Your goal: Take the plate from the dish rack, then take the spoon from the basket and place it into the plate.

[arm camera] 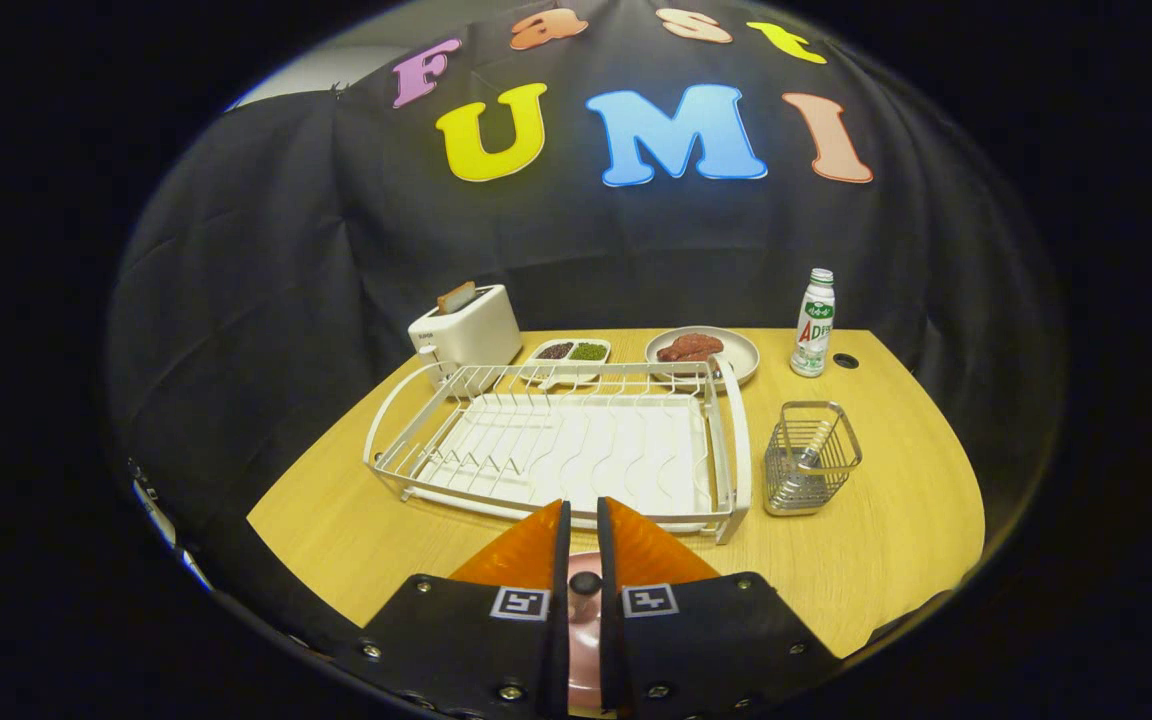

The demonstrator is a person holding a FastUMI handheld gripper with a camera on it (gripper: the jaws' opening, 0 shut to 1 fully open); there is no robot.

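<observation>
In the gripper view, the gripper (584,520) sits low over the near edge of the wooden counter (896,520), its 2 fingers (526,550) drawn narrow with only a slim gap between them. In that gap a pink plate (584,640) stands on edge, and both fingers press on its faces.

Just beyond the fingertips lies the white wire dish rack (556,445), taken here as the landmark. Its slots and its drip tray are bare. Right of the dish rack, just beside its end rail, stands a wire mesh basket (811,458), and a metal spoon (808,462) leans inside it, handle up.

Behind the dish rack's left corner is a white toaster (466,328) with a slice of bread (456,296) sticking out of the slot. Behind the middle of the dish rack rests a small divided dish (570,354) with dark and green fillings. Behind the dish rack's right end is a round plate of meat (702,352). Farther right of that, well apart from the dish rack, stands a white bottle (815,322) with a green label, near a dark hole (845,360) in the counter.
</observation>
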